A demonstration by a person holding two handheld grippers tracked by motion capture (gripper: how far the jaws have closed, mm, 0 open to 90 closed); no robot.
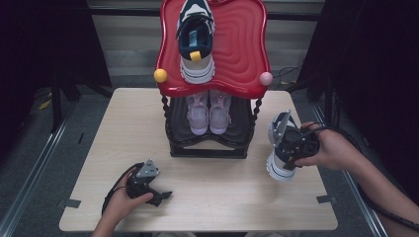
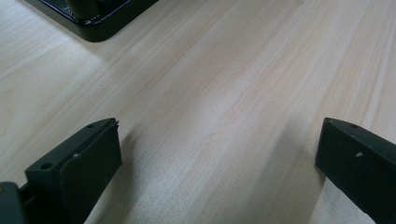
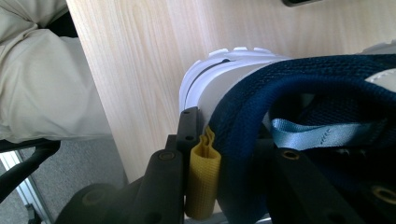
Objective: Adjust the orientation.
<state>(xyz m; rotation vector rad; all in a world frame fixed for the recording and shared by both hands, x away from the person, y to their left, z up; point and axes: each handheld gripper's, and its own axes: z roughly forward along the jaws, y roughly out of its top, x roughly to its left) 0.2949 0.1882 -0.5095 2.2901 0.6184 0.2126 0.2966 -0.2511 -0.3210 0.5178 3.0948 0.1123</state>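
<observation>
Light wooden desk (image 1: 232,187) carries a black two-tier shoe rack (image 1: 210,143) at its far centre. Right gripper (image 1: 291,143), near the desk's right edge, has its jaws clamped on the heel collar of a navy-and-white sneaker (image 3: 243,88). Left gripper (image 1: 148,185) rests near-left, jaws apart.
</observation>
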